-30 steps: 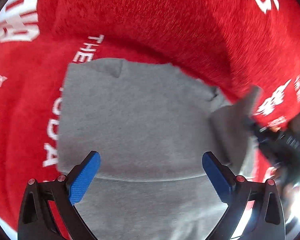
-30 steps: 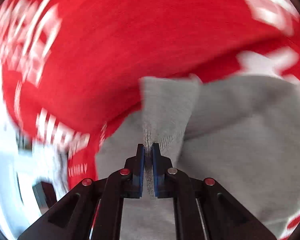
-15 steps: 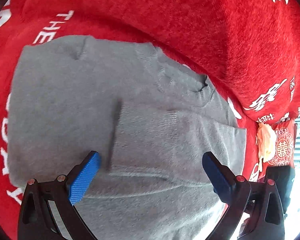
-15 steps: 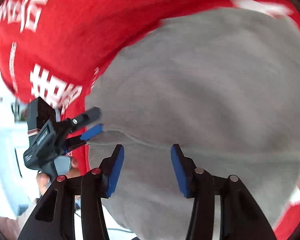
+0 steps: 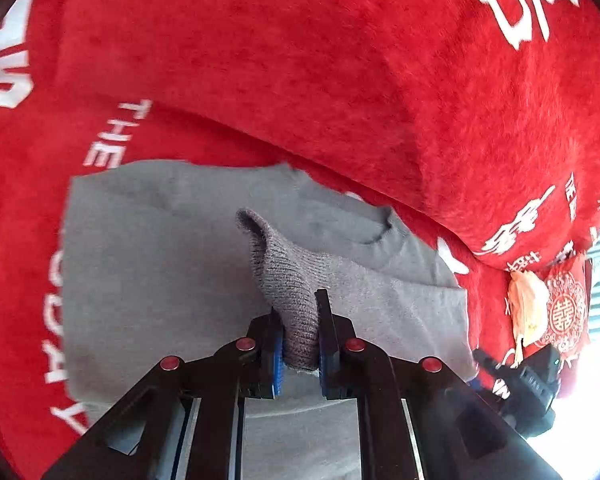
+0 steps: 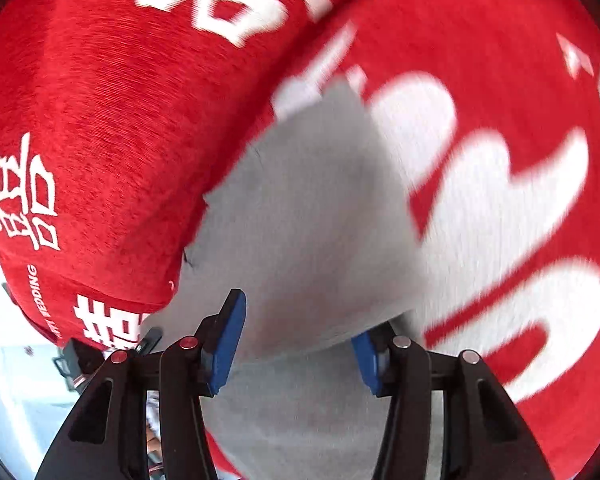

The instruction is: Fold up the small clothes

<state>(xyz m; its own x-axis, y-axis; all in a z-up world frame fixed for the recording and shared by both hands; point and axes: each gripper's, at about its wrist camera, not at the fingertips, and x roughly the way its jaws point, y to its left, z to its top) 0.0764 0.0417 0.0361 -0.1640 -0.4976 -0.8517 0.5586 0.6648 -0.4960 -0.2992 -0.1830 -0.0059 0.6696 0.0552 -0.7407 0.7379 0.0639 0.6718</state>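
Note:
A grey knit sweater (image 5: 148, 264) lies flat on a red blanket with white lettering (image 5: 300, 60). One ribbed sleeve end (image 5: 284, 272) stands up from it, and my left gripper (image 5: 299, 320) is closing on that sleeve, its blue pads pressed against the knit. My right gripper (image 6: 300, 328) hangs open just above the sweater (image 6: 312, 208), its jaws half apart and gripping nothing; this view is blurred. The right gripper's dark body (image 5: 516, 384) also shows past the sweater's right edge in the left wrist view.
A raised fold of the red blanket (image 5: 380, 100) runs behind the sweater. A small red patterned cushion (image 5: 564, 312) and a cream object (image 5: 524, 304) lie at the far right. Bright floor shows at the lower left of the right wrist view (image 6: 16, 400).
My left gripper went from wide open to closed on the folded-over sleeve and raised it. My right gripper let go of that sleeve, opened halfway and swung away across the sweater.

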